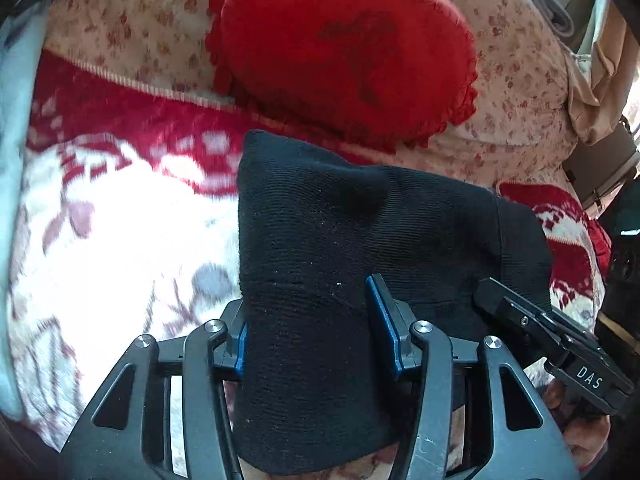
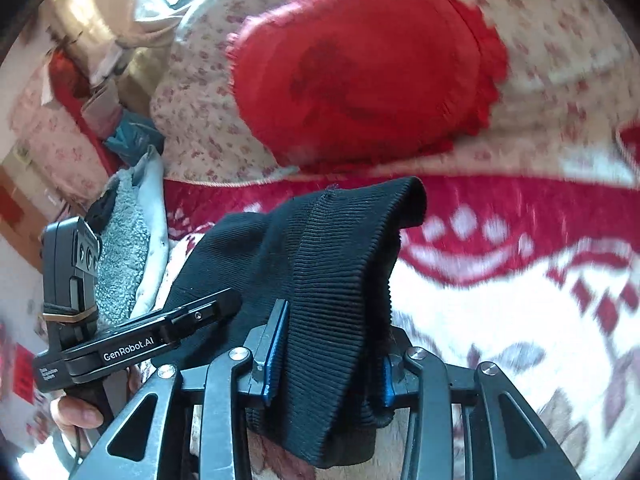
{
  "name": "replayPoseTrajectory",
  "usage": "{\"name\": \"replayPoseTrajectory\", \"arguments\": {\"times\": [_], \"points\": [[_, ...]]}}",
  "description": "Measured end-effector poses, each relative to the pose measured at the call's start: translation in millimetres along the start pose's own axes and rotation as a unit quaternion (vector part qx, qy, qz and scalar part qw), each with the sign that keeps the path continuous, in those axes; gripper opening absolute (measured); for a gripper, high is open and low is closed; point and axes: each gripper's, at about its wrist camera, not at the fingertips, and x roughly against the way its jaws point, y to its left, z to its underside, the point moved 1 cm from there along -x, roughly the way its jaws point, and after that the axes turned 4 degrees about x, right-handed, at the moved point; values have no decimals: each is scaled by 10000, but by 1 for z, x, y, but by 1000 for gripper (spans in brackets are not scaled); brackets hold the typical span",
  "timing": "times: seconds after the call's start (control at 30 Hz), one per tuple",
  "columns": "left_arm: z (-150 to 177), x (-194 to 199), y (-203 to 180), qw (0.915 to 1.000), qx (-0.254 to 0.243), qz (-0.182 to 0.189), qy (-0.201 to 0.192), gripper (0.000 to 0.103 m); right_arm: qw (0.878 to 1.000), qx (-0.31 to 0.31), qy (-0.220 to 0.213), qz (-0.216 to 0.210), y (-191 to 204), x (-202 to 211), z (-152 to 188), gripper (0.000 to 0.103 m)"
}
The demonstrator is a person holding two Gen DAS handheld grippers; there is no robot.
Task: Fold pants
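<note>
Left tongs (image 1: 312,332): closed on a bunched black pants (image 1: 340,240) fold.
Right tongs (image 2: 328,360): clamped on the ribbed pants edge.
Bed: red-and-white blanket (image 1: 120,208) is spread beneath; red cushion (image 1: 344,48) behind.

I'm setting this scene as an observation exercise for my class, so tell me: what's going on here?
A person is folding black knit pants on a bed covered by a red-and-white blanket, holding a two-finger tool in each hand. The left tool has the fabric bunched between its blue pads, and the right tool grips a ribbed part of the pants the same way. The far end of the pants droops over toward a red round cushion. The fold is not finished.
</note>
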Motion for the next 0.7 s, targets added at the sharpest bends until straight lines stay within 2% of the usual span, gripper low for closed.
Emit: {"name": "replayPoseTrajectory", "arguments": {"times": [0.13, 0.23, 0.33, 0.37, 0.4, 0.47, 0.53, 0.63, 0.7], "points": [[-31, 3, 1, 9998, 52, -2, -187, 49, 9998, 55, -206, -12, 2, -5, -33, 36], [-49, -16, 8, 9998, 55, -169, -74, 49, 9999, -12, -168, -18, -6, -22, -52, 37], [-52, -51, 20, 9984, 168, -393, 363, 50, 9997, -110, 215, 102, -21, -56, -60, 38], [-49, -56, 26, 9986, 231, -326, 337, 56, 9985, -148, 428, 322, -26, -68, -57, 39], [-49, -55, 28, 9988, 254, -297, 296, 57, 9971, -210, 573, 464, -32, -76, -54, 41], [-51, -52, 29, 9988, 181, -347, 308, 62, 9975, -505, 467, 190, -43, -72, -49, 41], [-54, -45, 27, 9984, 120, -470, 273, 62, 9967, -638, 476, 143, -49, -61, -47, 41], [-57, -33, 19, 9973, -37, -722, 101, 62, 9970, -429, 291, 574, -42, -36, -51, 40], [-60, -25, 12, 9964, -186, -830, -52, 62, 9979, -145, 103, 624, -30, -20, -57, 38]]}}
